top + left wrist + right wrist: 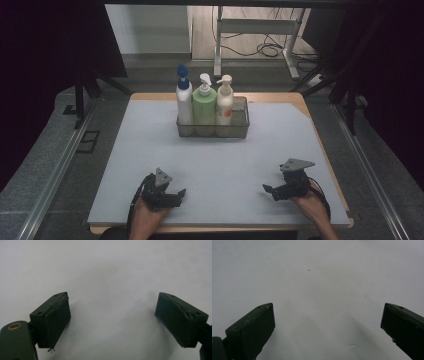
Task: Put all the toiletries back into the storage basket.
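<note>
We read no brand or legible writing on the three pump bottles; the cream bottle point(225, 102) carries an orange patch on its front, too small to make out.

We see the left claw point(176, 194) near the front edge of the bench point(125, 165), jaws spread wide and holding nothing; in the left gripper view point(112, 315) bare grey surface lies between the pads. The right claw point(269, 190) sits at the front right, likewise wide apart and empty (the right gripper view point(327, 325) shows plain bench between its jaws). Both point inward, well apart from each other.

The bottles stand upright, side by side, in a clear bin point(241, 117) at the far middle of the bench: a white bottle with blue pump point(184, 97) at left, a green bottle point(204, 105) in the middle, the cream bottle at right. The bin's right end is unoccupied.
</note>
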`<state>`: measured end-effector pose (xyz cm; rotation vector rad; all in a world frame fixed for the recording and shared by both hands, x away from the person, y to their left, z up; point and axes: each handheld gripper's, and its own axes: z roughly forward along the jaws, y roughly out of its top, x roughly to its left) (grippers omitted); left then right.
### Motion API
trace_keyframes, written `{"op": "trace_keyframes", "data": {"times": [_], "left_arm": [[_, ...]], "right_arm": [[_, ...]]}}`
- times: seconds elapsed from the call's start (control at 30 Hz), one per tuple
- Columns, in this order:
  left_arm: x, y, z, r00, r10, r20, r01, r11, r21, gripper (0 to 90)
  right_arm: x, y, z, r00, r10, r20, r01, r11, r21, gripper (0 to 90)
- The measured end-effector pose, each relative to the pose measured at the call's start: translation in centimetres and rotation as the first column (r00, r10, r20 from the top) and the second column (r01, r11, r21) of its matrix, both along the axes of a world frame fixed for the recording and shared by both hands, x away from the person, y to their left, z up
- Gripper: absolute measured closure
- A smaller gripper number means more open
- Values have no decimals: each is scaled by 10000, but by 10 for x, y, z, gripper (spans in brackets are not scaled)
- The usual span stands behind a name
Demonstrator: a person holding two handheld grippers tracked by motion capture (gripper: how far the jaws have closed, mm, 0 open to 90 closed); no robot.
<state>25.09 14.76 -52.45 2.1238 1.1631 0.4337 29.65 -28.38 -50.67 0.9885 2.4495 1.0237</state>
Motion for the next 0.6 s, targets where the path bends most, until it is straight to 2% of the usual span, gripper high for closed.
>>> {"op": "trace_keyframes", "data": {"times": [0.27, 0.6], "left_arm": [[0, 0, 0, 10000, -3, -6, 3, 10000, 6, 124], [0, 0, 0, 10000, -1, -29, 1, 10000, 13, 123]], "right_arm": [[-2, 0, -15, 9991, -75, -409, 69, 9999, -147, 0], [-4, 0, -16, 9994, -101, -322, 96, 9998, -158, 0]]}}
